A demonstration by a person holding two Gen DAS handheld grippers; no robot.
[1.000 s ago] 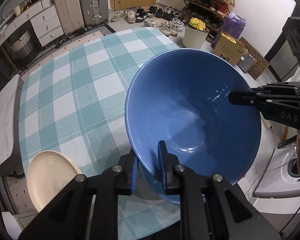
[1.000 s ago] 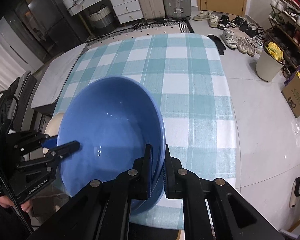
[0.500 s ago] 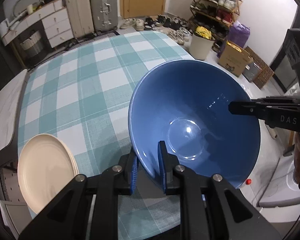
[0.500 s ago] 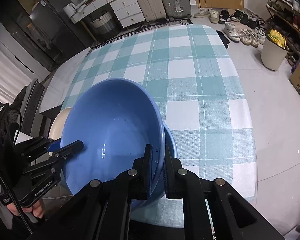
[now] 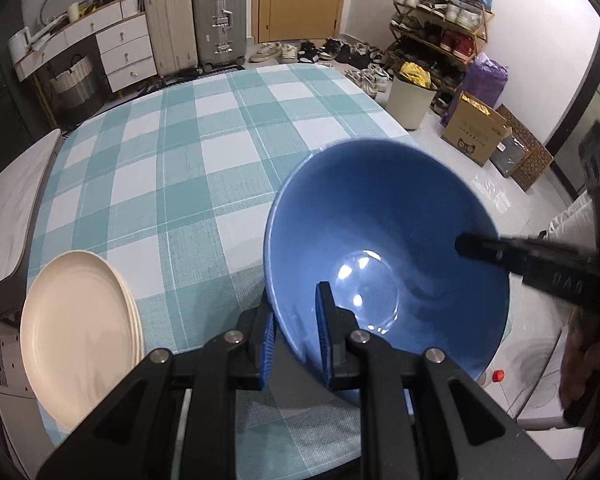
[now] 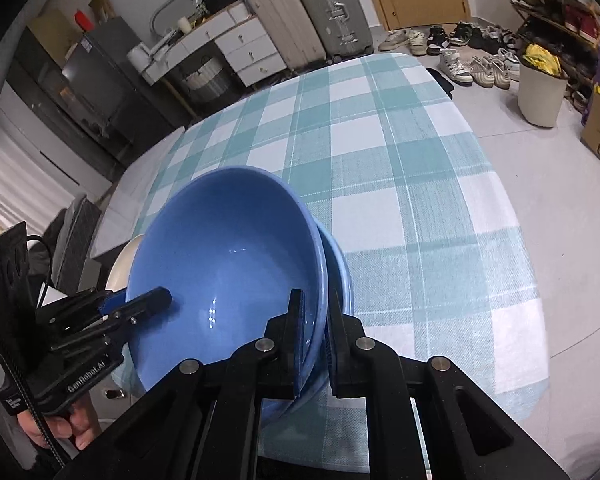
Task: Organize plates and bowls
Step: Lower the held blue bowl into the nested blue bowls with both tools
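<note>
Two nested blue bowls hang tilted above the near edge of the checked table. My left gripper is shut on the bowls' near rim. My right gripper is shut on the opposite rim; in the right wrist view the inner bowl sits inside the outer bowl. The right gripper's finger shows inside the bowl in the left wrist view. A stack of cream plates lies at the table's near left corner.
Suitcases and a white drawer unit stand beyond the far table edge. A shoe rack, a bin and a cardboard box stand on the floor to the right. A grey bench runs along the table's left side.
Both grippers have carried the bowls up and back toward the near edge, so more table shows. The cream plates have come further into view at the left. Both grips are unchanged.
</note>
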